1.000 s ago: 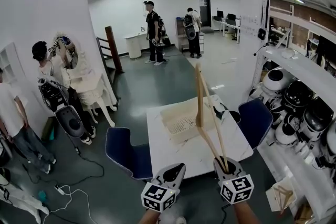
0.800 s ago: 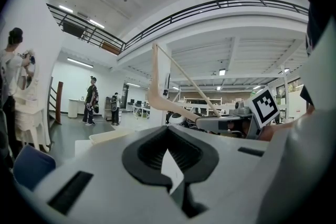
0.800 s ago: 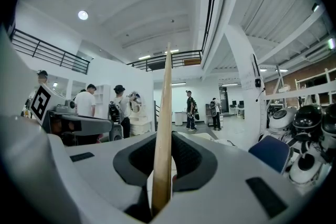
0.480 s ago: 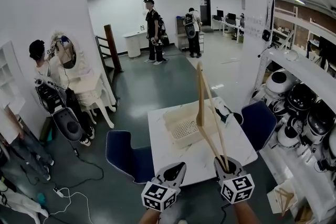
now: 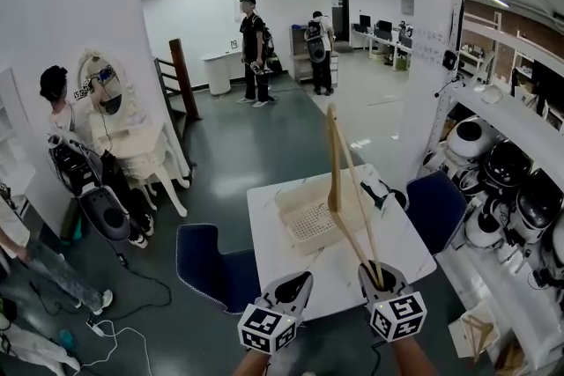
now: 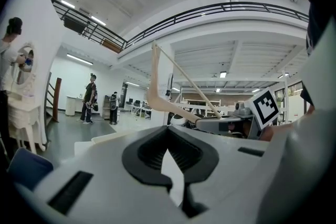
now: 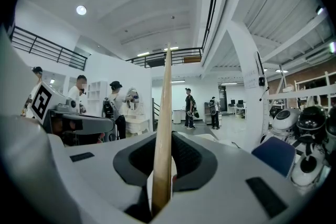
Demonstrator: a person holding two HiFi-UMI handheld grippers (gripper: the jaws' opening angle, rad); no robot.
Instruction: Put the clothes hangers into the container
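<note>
**Head view:** The right gripper (image 5: 377, 277) is clamped on a clothes hanger (image 5: 335, 163). The hanger is made of smooth, pale wood. Its thin bars form a long, pointy shape that sticks up and away from the jaws. It is up in the air, not in the container (image 5: 300, 209).

The container is a cream plastic basket, box-shaped, with rows of little holes in its bottom. It sits on a flat white table (image 5: 273, 264). Two dark blue padded chairs stand at the table, one (image 5: 210, 258) on the left and one (image 5: 434, 205) on the right.

The left gripper (image 5: 296, 281) is beside the right one, with its jaws together in a point. Each gripper has a white cube with black square patterns on it, like a puzzle code.

**Left gripper view:** The black, ridged pads meet at the tips. Only a thin slit shows behind them and nothing is in it. The wooden hanger shows farther off, curved at one end, coming out of the other gripper.

**Right gripper view:** One wooden bar stands straight up between the two black rubbery pads. The pads press on it from both sides. The wood looks plain and light brown.
</note>
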